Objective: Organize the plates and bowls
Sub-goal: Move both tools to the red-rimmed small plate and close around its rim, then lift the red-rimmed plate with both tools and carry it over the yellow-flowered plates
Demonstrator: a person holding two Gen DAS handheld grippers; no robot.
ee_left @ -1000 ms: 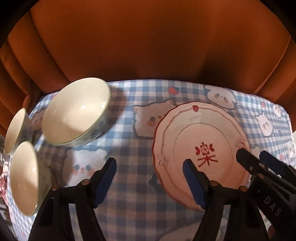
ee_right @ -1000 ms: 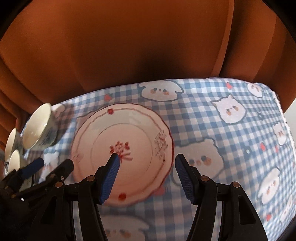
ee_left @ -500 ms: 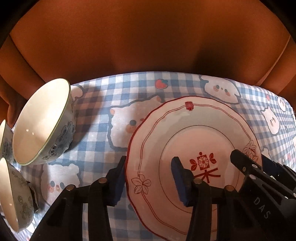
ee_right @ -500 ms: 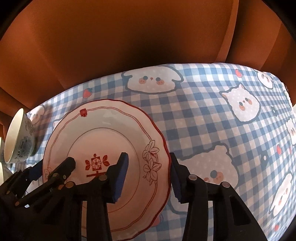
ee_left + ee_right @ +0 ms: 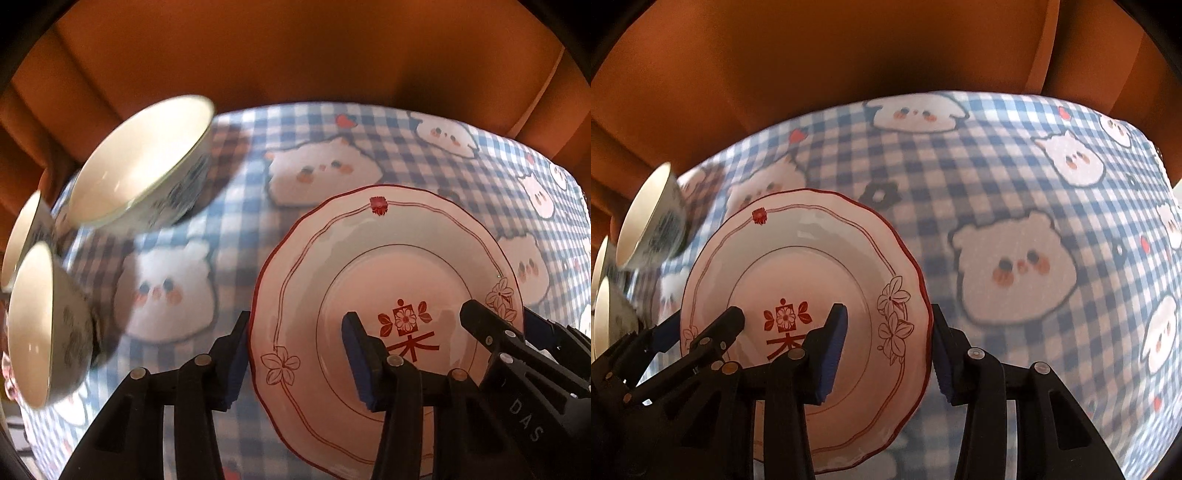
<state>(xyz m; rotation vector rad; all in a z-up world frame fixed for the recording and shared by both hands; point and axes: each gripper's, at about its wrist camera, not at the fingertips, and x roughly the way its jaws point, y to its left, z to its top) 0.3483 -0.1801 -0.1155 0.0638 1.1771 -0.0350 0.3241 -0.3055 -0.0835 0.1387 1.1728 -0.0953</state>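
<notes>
A white plate with a red scalloped rim and red flower motif (image 5: 388, 280) (image 5: 798, 273) is lifted off the checked tablecloth (image 5: 240, 192) (image 5: 1015, 177). My left gripper (image 5: 295, 354) is shut on its left rim, one finger under the edge and one on the plate's face. My right gripper (image 5: 886, 350) is shut on its right rim the same way. Each gripper shows in the other's view: the right one (image 5: 517, 354), the left one (image 5: 683, 339). Three cream bowls with blue patterns stand at the left (image 5: 144, 162) (image 5: 40, 325) (image 5: 22, 236).
Orange curtain folds (image 5: 295, 55) (image 5: 849, 66) hang behind the table's far edge. The cloth with bear prints stretches out to the right of the plate (image 5: 1071, 221). The nearest bowl also shows in the right wrist view (image 5: 646, 221).
Both grippers moved in from hovering over the plate and closed on its opposite rims. The plate now sits higher above the cloth and closer to both cameras.
</notes>
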